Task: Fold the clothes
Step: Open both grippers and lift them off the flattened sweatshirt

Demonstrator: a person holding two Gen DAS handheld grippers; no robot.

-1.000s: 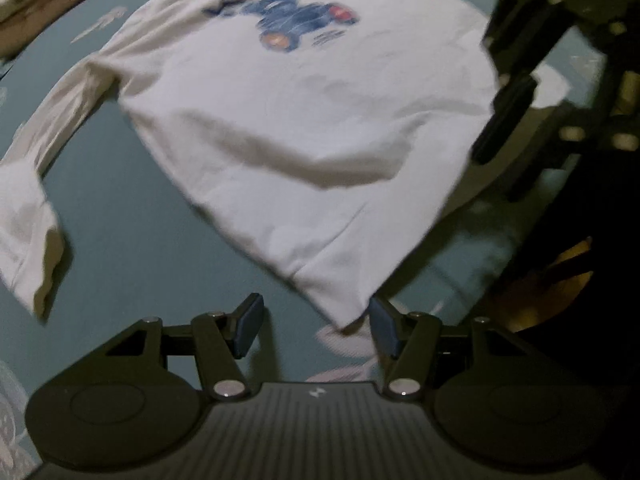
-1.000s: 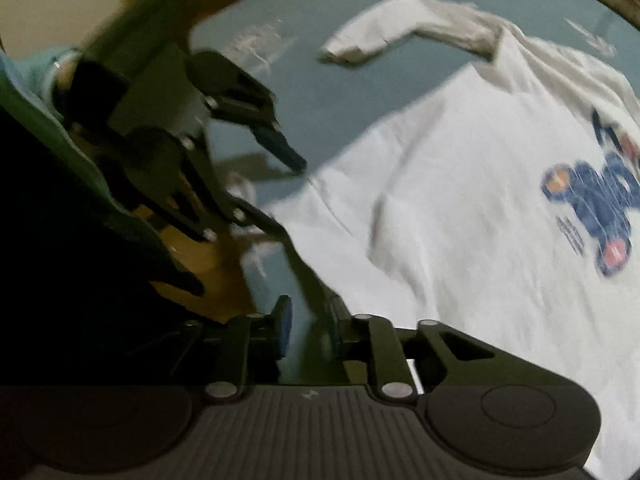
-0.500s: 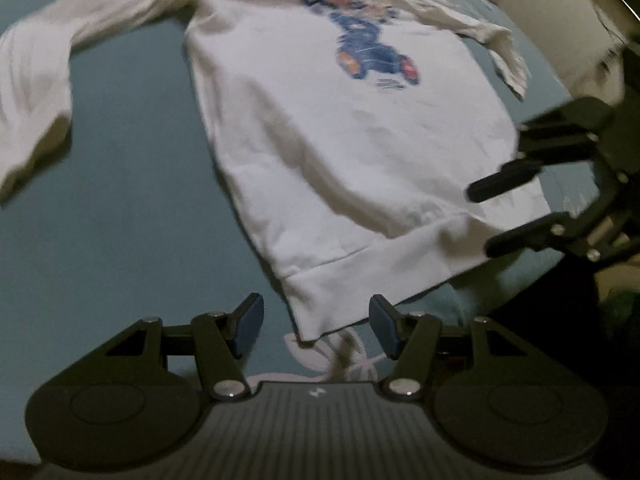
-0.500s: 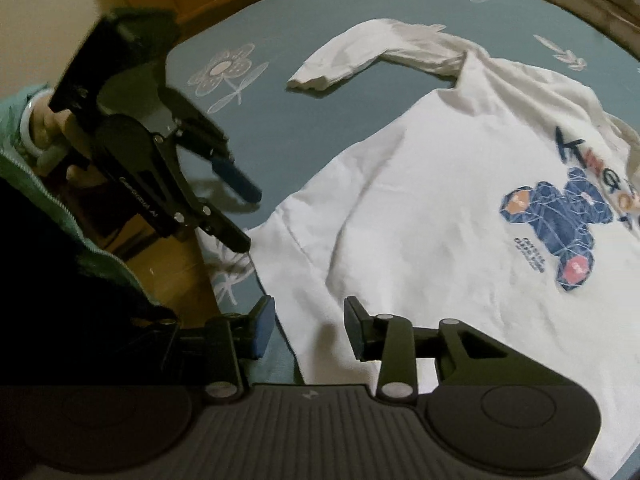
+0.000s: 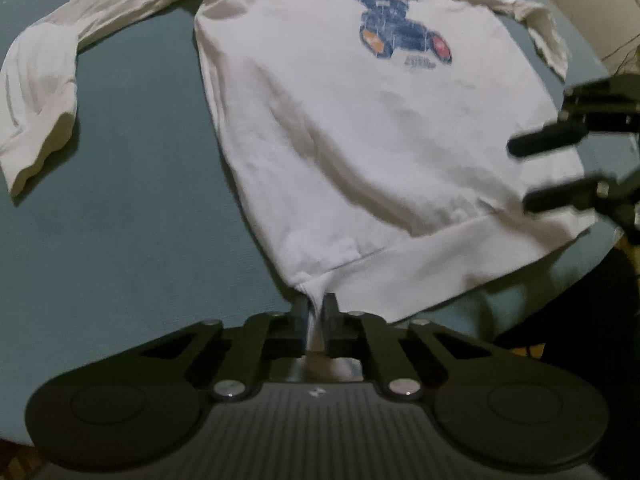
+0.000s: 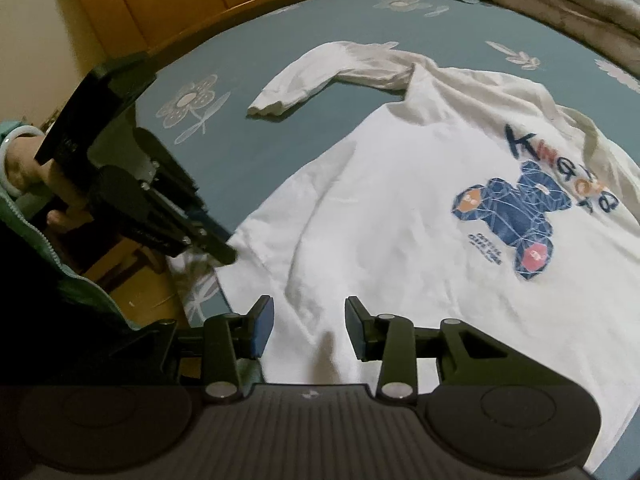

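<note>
Left claw (image 5: 315,312) closed tight, pinching bottom corner of white long-sleeve cotton shirt with blue bear print (image 5: 360,120). Right claw (image 6: 308,326) part open, nothing gripped, over hem at other bottom corner. Shirt lies flat, front up, sleeves spread, on teal flower-print bed sheet (image 5: 120,220). Wooden bed frame (image 6: 168,4) beyond.

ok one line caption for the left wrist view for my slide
Left gripper shut on the hem corner of a white sweatshirt spread on a teal bedsheet.
</note>
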